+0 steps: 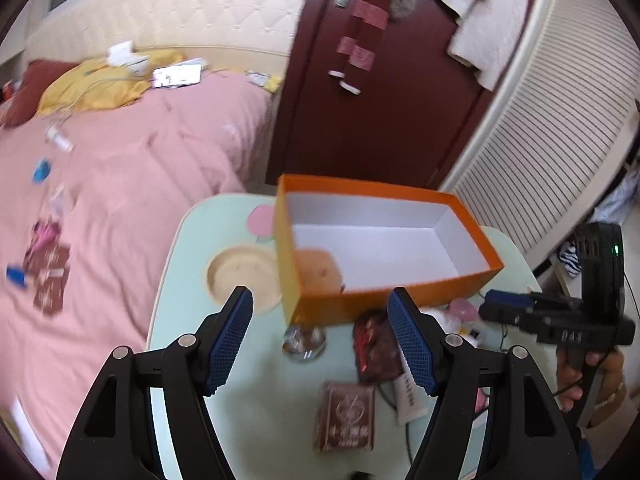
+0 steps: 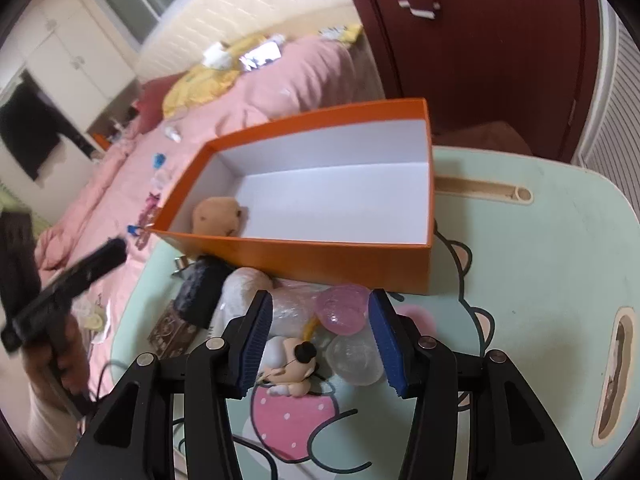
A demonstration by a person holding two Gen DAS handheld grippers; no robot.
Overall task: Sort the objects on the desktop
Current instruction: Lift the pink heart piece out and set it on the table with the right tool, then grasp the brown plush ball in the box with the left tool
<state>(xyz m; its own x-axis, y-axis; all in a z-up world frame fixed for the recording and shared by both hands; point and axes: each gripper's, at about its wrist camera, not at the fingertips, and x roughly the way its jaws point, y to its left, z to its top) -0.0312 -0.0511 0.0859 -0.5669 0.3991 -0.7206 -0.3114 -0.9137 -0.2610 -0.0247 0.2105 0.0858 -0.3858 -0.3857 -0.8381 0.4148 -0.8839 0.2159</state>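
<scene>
An orange box (image 1: 400, 194) with a white inside stands on the mint-green table (image 2: 540, 280). A brown plush toy (image 2: 218, 214) lies in its near-left corner. My left gripper (image 1: 320, 292) hangs open and empty above the table, in front of the box. Under it lie a small glass jar (image 1: 304, 342), a dark red packet (image 1: 376, 348), a brown card box (image 1: 346, 416) and a white tube (image 1: 408, 396). My right gripper (image 2: 320, 294) is open above a pink translucent heart (image 2: 344, 308), a clear capsule (image 2: 354, 360) and a mouse figurine (image 2: 294, 364). Its pads touch none of them.
A pink bed (image 1: 100, 200) strewn with small items runs along the table's left side. A dark red door (image 1: 380, 120) and a slatted white panel (image 1: 540, 160) stand behind. The table has a round wooden recess (image 1: 240, 276) left of the box. A hand (image 1: 600, 376) holds the other tool.
</scene>
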